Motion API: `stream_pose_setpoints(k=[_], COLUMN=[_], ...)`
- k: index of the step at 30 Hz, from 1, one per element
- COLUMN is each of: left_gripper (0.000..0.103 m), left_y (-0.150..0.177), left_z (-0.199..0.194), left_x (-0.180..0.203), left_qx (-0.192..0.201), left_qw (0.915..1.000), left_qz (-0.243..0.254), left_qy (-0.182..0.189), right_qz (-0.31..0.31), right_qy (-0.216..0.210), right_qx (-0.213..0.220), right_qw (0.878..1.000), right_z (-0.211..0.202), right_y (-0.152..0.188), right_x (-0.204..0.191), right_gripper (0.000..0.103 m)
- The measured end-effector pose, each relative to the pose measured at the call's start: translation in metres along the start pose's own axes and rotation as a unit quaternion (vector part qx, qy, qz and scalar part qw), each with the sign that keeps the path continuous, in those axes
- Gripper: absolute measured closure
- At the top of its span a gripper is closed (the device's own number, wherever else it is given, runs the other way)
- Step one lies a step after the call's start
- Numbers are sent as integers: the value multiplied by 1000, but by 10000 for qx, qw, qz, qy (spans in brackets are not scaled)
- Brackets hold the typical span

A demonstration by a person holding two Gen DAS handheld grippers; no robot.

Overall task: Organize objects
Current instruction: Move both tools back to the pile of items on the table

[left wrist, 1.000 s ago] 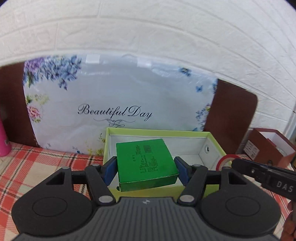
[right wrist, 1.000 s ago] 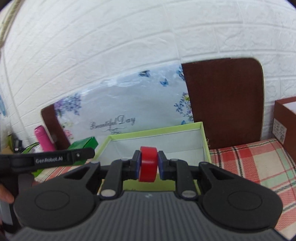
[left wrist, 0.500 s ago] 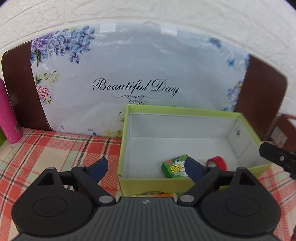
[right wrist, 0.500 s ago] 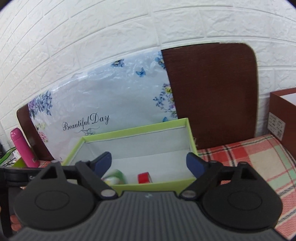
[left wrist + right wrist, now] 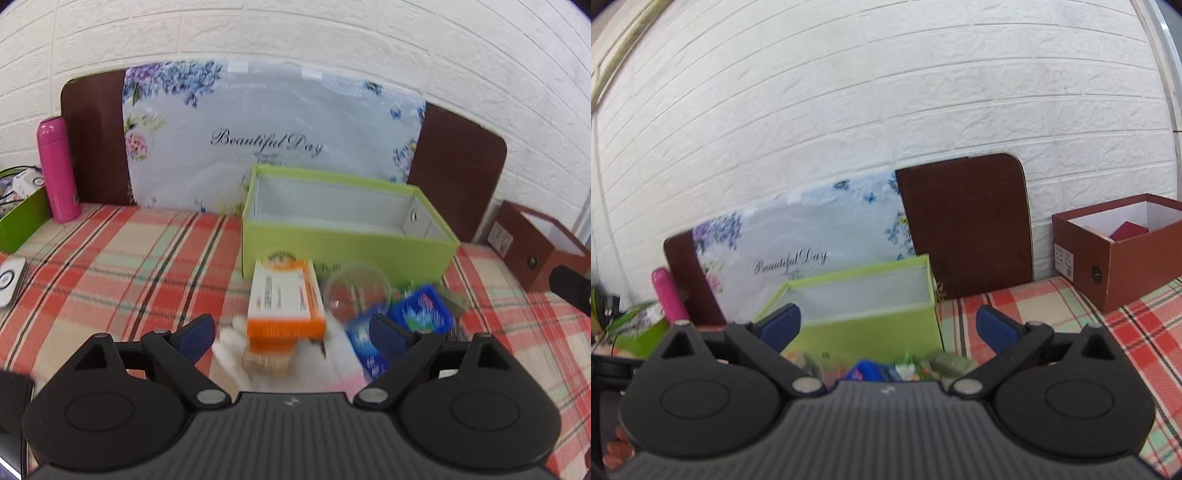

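Both grippers hold nothing right now. The left gripper [image 5: 291, 332] has its jaws wide apart, and the right gripper [image 5: 886, 326] has just been opening its jaws wide too, with nothing between them.

The lime green cardboard box with the white inside [image 5: 347, 236] sits in the middle of the left view, on the red and green checked cloth [image 5: 122, 266] over the tabletop. From here its floor is hidden, so what lies inside cannot be seen.

A little pile waits in front of the box, low in the picture. There is a flat orange and white carton [image 5: 286, 301], a clear round plastic lid [image 5: 356, 288] and some blue shiny packets [image 5: 423, 310]. Something white and soft lies under the carton; it is blurry, maybe a cloth.

The step now looks like going for the next thing. The left jaws point at the orange carton, so they should come down around its long sides and squeeze. The right gripper could take a blue packet
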State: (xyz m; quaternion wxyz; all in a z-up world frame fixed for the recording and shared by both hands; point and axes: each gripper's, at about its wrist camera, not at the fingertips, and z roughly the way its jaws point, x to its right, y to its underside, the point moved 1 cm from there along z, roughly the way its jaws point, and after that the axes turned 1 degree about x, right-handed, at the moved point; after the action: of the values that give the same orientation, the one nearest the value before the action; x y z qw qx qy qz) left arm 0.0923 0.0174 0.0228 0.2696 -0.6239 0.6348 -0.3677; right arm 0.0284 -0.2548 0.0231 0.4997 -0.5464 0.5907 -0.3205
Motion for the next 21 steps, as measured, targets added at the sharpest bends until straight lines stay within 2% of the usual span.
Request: stream_pose_setpoints(k=[3,7,17,21], left_gripper=[9,9,9,9], left_y=[21,43,68,81], left_z=[-8,-11,-13,-12], left_x=[8,7,2,-6], left_qx=[-7,-261,-466,-392], left_qw=[9997,9996,9988,9992], left_qz=[198,67,63,-5], left_qy=[-171,-43,-124,21], right_qz=[-236,-473,-578,-853], right_qy=[16,59,173,176], right_qx=[-241,-435,-1104,-1245], right_qw=[9994,9979,9921,9884], right_z=[-21,-38,-32,-32], right_y=[17,41,90,103], right_x=[-4,-6,-8,-12], right_gripper=[0,0,0,0])
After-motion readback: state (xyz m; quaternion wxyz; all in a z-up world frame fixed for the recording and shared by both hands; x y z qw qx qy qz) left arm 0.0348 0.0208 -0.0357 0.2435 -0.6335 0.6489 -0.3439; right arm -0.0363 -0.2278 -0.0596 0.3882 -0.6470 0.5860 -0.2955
